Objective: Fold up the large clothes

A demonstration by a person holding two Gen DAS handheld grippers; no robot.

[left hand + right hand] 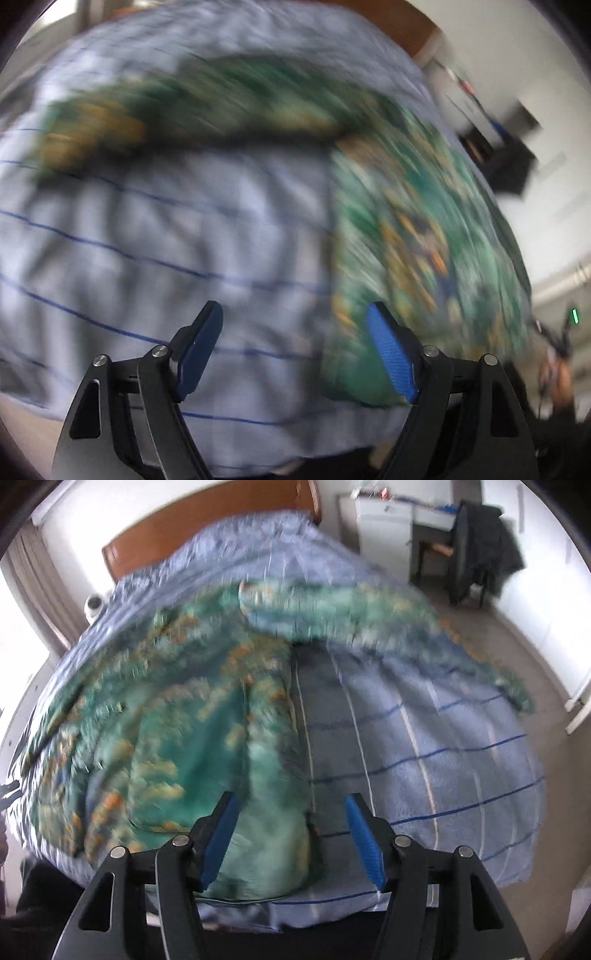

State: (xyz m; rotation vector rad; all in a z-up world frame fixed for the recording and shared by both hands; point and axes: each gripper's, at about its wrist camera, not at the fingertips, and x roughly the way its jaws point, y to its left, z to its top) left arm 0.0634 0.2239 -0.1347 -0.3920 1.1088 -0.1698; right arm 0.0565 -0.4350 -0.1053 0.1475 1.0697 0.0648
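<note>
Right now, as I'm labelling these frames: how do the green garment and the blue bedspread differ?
The green garment carries a busy green-and-orange print; the blue bedspread is pale blue with thin dark and white grid lines. The garment is rumpled, one sleeve stretched sideways; the bedspread lies fairly flat. The garment lies on the bedspread, covering only part. Both are soft fabric.

My left claw (295,347) and right claw (291,836) look alike: matte black triangular frames with slot cutouts, round silver screws at the pivots, and ribbed bright-blue pads (392,357) lining each finger.
</note>
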